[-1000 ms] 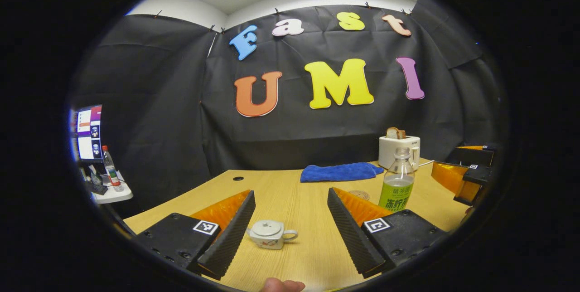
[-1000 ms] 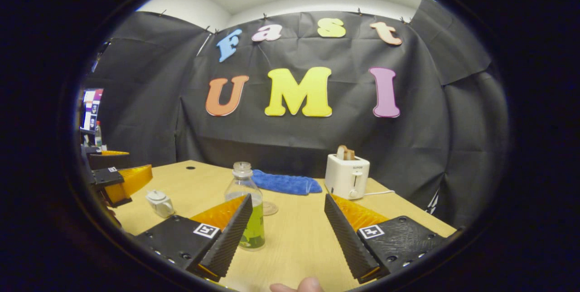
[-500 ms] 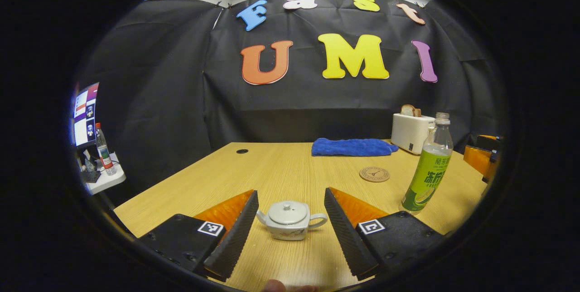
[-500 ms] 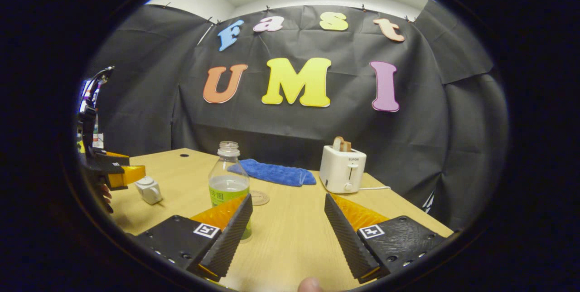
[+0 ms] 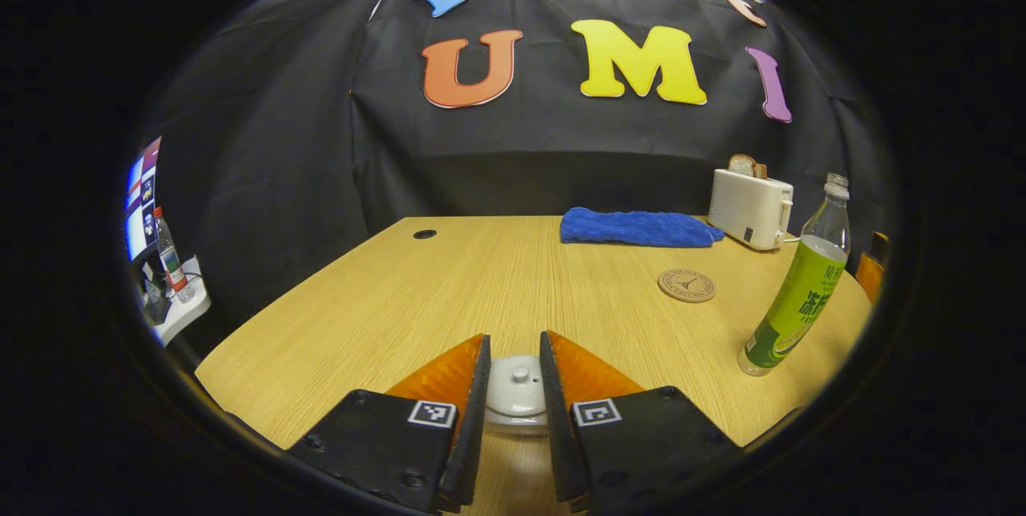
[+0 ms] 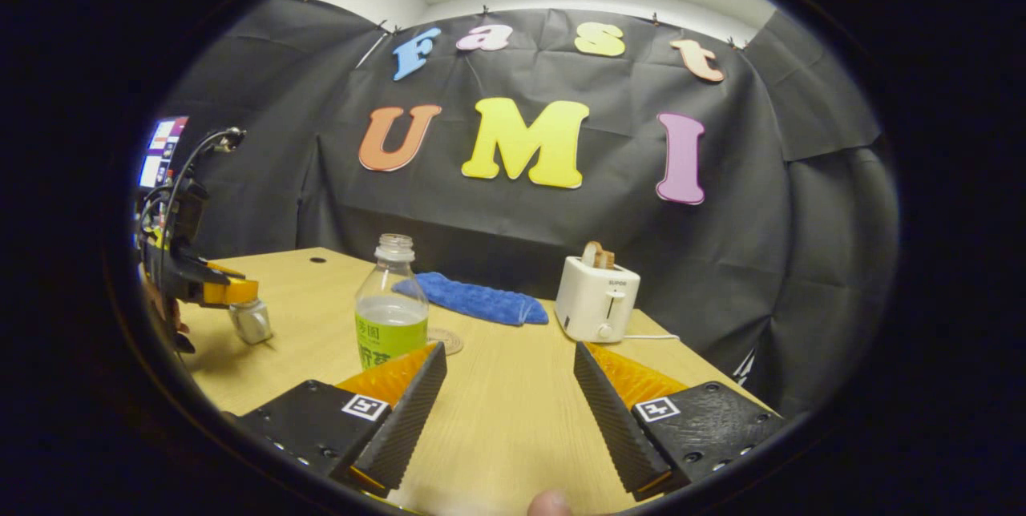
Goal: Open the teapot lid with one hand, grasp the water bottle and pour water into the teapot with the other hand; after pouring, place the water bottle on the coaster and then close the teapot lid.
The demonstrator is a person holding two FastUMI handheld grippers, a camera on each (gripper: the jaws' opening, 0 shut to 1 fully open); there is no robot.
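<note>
Where black cloth walls the booth, a pale wood table [image 5: 449, 292] carries a small white teapot [image 5: 515, 397], its lid pinched by the left gripper [image 5: 513, 388]; the right gripper [image 6: 506, 412] is spread wide.

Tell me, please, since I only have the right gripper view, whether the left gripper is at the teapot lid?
Observer: Yes. The left gripper view shows the left gripper with its fingers close on either side of the teapot lid; I cannot tell whether they press on it.
Operator: Thank you. Is the coaster free? The water bottle hides part of it for me.
Observer: Yes, the coaster lies bare on the table, apart from the bottle.
</note>
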